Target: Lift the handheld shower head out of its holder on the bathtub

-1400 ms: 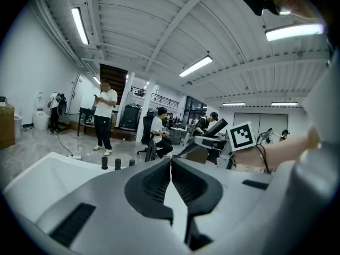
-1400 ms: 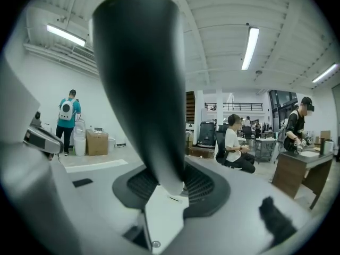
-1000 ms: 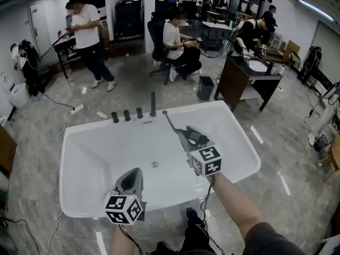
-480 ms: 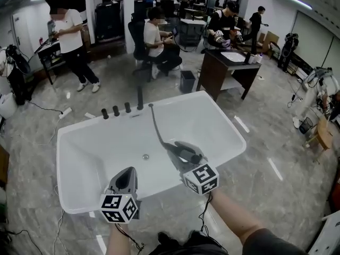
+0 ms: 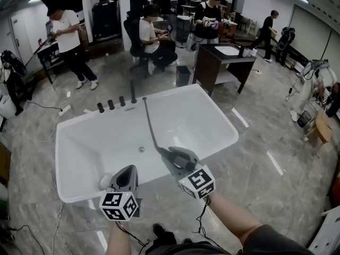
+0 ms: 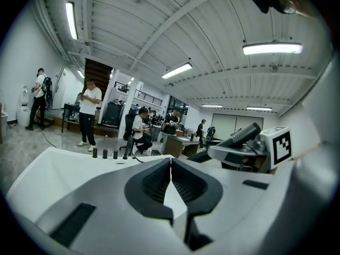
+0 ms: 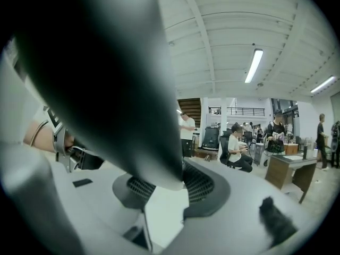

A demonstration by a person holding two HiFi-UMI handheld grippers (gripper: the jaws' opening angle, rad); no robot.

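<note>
Head view: the right tongs (image 5: 169,154) are clamped on the handheld shower head (image 5: 182,155), held above the near rim of the white bathtub (image 5: 106,142), well apart from the far deck with its dark faucet knobs (image 5: 110,105). Its long axis runs from far left to near right, in line with the hose (image 5: 150,126) leading to that deck. The left tongs (image 5: 129,173) are beside it, closed.

Left gripper view: the jaws meet at their tips with nothing between them. The shower head slants up toward the right.

Right gripper view: the shower head's dark, blurred body fills the gap between the jaws.
</note>
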